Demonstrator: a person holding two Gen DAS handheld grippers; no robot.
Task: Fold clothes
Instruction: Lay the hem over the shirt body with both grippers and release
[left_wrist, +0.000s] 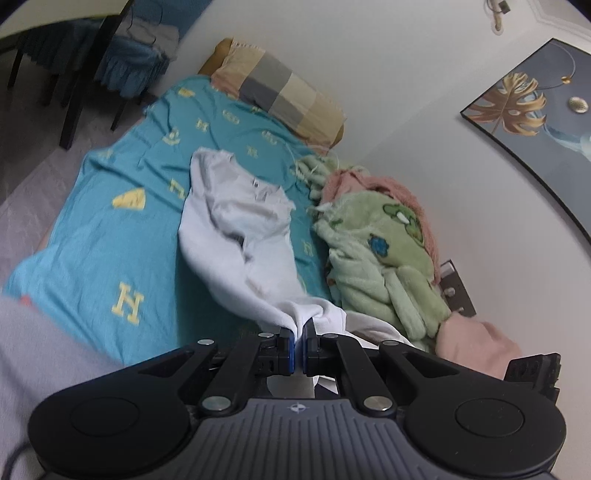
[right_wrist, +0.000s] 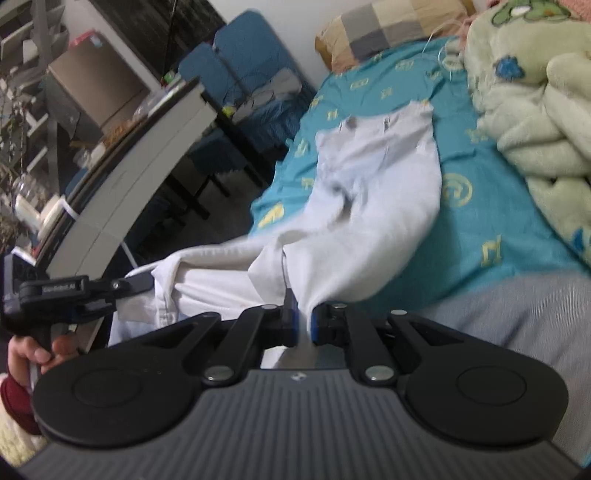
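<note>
White trousers (left_wrist: 243, 229) lie on a teal bedsheet (left_wrist: 110, 236), waistband at the far end, legs drawn toward me. My left gripper (left_wrist: 300, 332) is shut on one white leg end, bunched between its blue pads. In the right wrist view the trousers (right_wrist: 373, 206) stretch from the waistband down to my right gripper (right_wrist: 303, 322), which is shut on the other leg end. The left gripper (right_wrist: 110, 291) also shows there at the left, held by a hand, with white cloth hanging by it.
A green plush blanket (left_wrist: 380, 258) and pink cloth (left_wrist: 476, 347) are piled along the wall side of the bed. A checked pillow (left_wrist: 291, 99) lies at the head. A table (right_wrist: 122, 199) and dark chairs (left_wrist: 85, 85) stand beside the bed. A framed picture (left_wrist: 532, 122) hangs on the wall.
</note>
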